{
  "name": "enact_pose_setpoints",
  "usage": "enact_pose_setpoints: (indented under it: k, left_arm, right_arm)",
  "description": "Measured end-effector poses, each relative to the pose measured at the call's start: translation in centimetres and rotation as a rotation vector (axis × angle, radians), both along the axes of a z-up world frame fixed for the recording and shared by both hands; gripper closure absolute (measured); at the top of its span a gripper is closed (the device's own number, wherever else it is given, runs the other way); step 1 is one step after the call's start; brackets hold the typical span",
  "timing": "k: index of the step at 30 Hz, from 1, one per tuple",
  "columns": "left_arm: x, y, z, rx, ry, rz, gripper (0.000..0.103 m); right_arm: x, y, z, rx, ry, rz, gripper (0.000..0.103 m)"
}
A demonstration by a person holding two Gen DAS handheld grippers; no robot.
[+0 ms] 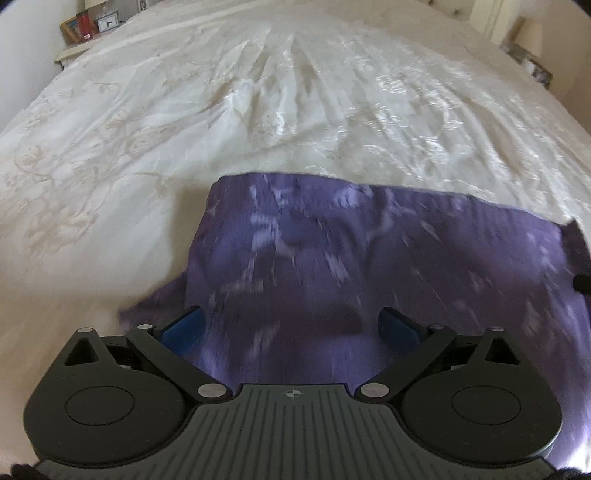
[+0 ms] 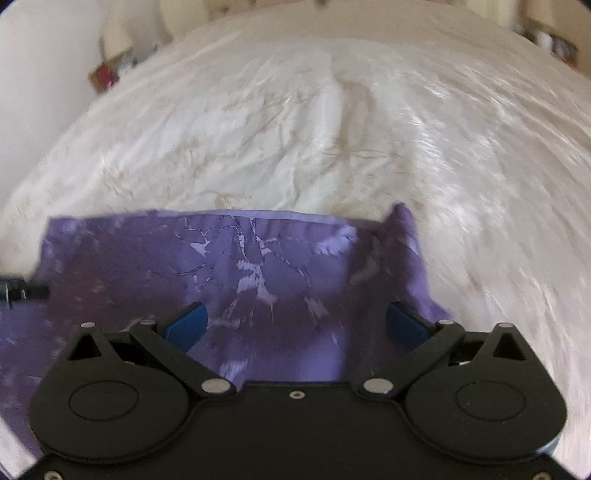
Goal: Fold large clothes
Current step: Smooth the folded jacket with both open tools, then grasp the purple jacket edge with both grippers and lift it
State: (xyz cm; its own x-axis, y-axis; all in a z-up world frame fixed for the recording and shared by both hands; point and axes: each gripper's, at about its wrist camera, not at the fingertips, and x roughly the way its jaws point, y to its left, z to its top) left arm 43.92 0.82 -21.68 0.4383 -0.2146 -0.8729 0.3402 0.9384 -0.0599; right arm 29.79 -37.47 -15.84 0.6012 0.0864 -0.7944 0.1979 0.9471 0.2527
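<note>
A purple garment with pale marbled marks (image 1: 332, 258) lies folded flat on a white bedspread (image 1: 184, 110). My left gripper (image 1: 291, 325) is open above the garment's near left part, blue pads (image 1: 184, 328) wide apart and empty. My right gripper (image 2: 295, 321) is open above the garment (image 2: 240, 266) near its right side, blue pads (image 2: 404, 326) wide apart and empty. A small fold of cloth (image 2: 402, 221) sticks up at the garment's far right corner. The other gripper's edge shows at the right border of the left wrist view (image 1: 583, 282) and the left border of the right wrist view (image 2: 14, 290).
The white patterned bedspread (image 2: 332, 129) stretches beyond the garment on all far sides. A bedside table with a red object and a clock (image 1: 92, 26) stands far left. Another side table with items (image 1: 532, 62) stands far right.
</note>
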Motion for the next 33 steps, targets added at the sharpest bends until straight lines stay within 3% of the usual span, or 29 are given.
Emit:
enact_pose_setpoints:
  k: [6,13,17,24,32,33]
  left_arm:
    - [-5.0,4.8,1.4,-0.032,-0.001,0.049,0.002]
    - [-7.8,9.5,0.4,-0.099,0.073,0.16,0.002]
    - [-7.5,9.9,-1.1,-0.167,0.124,0.185,0.002]
    - [-4.0,8.2,-3.5,-0.306,0.166,0.207,0.002]
    - [-1.8,6.1,-4.4,-0.309,0.218,0.2,0.003]
    - [-1.9,6.0,-4.2,-0.305,0.221,0.196,0.015]
  right_arm:
    - [-6.1,-1.8,0.6,0.095,0.014,-0.086,0.001]
    - [-10.5,-3.2,-2.0,0.284,0.092,-0.18,0.001]
    - [-11.0,-3.1,-3.5,0.384,0.095,-0.195,0.0]
    - [-8.9,-3.1,-5.3,0.458,0.086,-0.207,0.0]
    - [-8.8,-4.2,-6.2,0.57,0.049,-0.248,0.001]
    - [-9.0,-4.1,-6.1,0.563,0.052,-0.252,0.008]
